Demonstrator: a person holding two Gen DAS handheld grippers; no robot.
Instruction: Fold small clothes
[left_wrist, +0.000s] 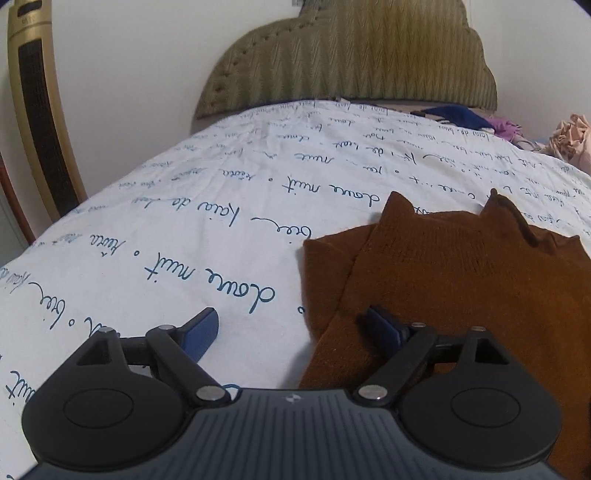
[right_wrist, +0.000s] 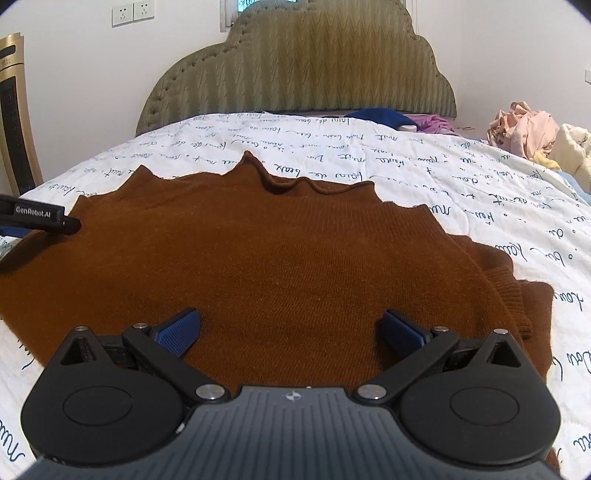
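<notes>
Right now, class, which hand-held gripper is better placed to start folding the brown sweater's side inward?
Left, probably. The left hand-held gripper is open and straddles the brown sweater edge, one finger on the quilt. The right hand-held gripper, also open, sits over the middle, away from any edge.

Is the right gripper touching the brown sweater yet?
Cannot tell. In the right wrist view the right gripper is open over the brown sweater, but no gap or contact shows plainly.

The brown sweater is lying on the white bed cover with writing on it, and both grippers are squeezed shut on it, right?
Not quite. The brown sweater does lie on the white bed cover, but both grippers are open: the right gripper in the right wrist view, the left gripper in the left wrist view.
</notes>
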